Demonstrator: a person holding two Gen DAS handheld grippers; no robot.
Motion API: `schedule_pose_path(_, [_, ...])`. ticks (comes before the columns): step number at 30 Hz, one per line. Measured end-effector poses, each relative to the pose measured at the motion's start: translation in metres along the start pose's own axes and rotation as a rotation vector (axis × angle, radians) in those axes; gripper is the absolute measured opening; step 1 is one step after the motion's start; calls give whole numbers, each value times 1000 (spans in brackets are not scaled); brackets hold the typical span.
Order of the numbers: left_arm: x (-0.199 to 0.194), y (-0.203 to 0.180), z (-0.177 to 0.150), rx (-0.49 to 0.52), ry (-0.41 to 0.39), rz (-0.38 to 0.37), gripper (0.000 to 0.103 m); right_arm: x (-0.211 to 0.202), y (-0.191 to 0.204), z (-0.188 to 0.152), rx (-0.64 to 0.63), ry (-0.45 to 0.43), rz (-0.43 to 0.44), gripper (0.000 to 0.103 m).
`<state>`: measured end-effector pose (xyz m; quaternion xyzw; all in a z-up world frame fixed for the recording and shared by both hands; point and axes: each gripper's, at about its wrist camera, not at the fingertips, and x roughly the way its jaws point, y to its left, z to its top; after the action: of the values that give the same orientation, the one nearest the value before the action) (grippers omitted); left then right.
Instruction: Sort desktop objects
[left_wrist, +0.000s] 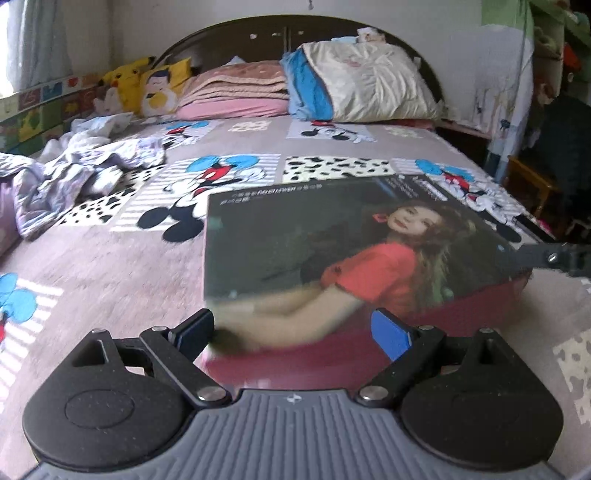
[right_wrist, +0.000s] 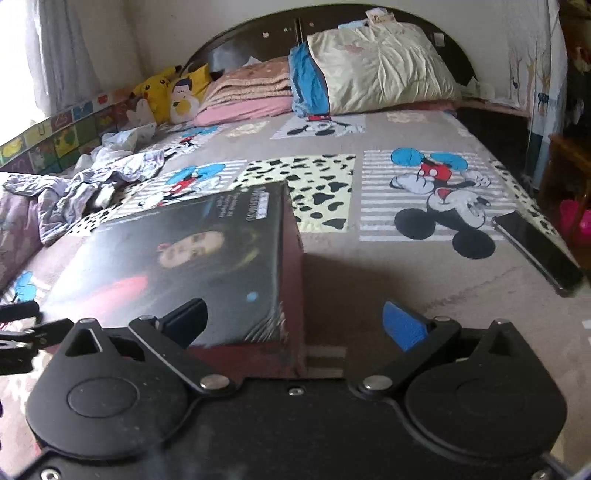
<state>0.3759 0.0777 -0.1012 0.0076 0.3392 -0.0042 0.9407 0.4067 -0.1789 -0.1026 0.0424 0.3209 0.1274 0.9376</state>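
Note:
A thick book (left_wrist: 332, 254) with a dark cover showing a girl in a red top and maroon sides lies on the bed. My left gripper (left_wrist: 295, 334) is open, its fingers on either side of the book's near edge. In the right wrist view the same book (right_wrist: 192, 266) lies left of centre. My right gripper (right_wrist: 295, 323) is open around the book's near right corner, its left finger (right_wrist: 188, 317) over the cover. The right gripper's finger also shows in the left wrist view (left_wrist: 546, 258) at the book's right edge. A black phone (right_wrist: 539, 251) lies at the bed's right edge.
The bed has a Mickey Mouse sheet (right_wrist: 369, 258). Crumpled clothes (left_wrist: 74, 173) lie at the left. Pillows and folded blankets (left_wrist: 332, 85) and plush toys (left_wrist: 147, 85) are stacked at the headboard. A wooden stool (left_wrist: 532, 188) stands to the right of the bed.

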Motion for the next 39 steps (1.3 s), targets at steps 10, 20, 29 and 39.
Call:
schedule_pose_path(10, [-65, -10, -22, -51, -16, 16, 92, -73, 15, -10, 0, -48, 40, 102])
schedule_pose_path(20, [-143, -25, -27, -89, -83, 64, 92, -133, 25, -20, 1, -74, 33, 102])
schedule_pose_path(29, [-205, -42, -39, -25, -119, 44, 92, -182, 28, -35, 18, -71, -2, 102])
schedule_pose_path(39, [-243, -58, -69, -2, -108, 7, 92, -228, 35, -62, -20, -48, -58, 102])
